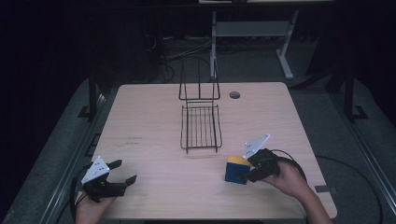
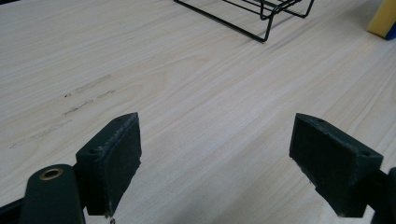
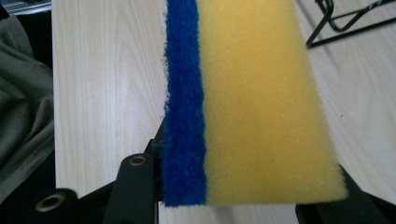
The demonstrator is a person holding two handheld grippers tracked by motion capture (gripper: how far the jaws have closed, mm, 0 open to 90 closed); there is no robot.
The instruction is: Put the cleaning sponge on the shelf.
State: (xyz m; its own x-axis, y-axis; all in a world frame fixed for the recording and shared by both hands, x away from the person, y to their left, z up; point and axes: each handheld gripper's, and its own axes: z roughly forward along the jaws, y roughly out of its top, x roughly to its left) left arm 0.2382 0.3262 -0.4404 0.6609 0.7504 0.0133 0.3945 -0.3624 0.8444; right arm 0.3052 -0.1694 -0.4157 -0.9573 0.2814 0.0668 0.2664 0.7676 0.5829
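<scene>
Clamped in the right claw (image 1: 246, 169): sponge (image 3: 254, 98), yellow foam with a blue scouring layer down one side, jaws pressed against both faces and mostly hidden behind it in the right gripper view. Stood on edge on the worktop (image 1: 154, 126) near its front right corner, yellow side up and blue face toward the camera in the high view. Gripped from the right by a hand (image 1: 292, 179) reaching in from the bottom edge, grey plate tilted above the claw.

Just beyond the sponge, toward the middle: black wire rack (image 1: 201, 123), flat tray of parallel bars with an upright back frame at the far end, apart from the sponge.

Farther out, at the front left corner: left claw (image 1: 126, 171), released, jaws spread wide with bare wood between them, nothing held, pointed across the worktop toward the rack (image 2: 261, 14) and the sponge's corner (image 2: 385, 21).

Small round hole (image 1: 234, 95) near the far edge, right of the rack.
</scene>
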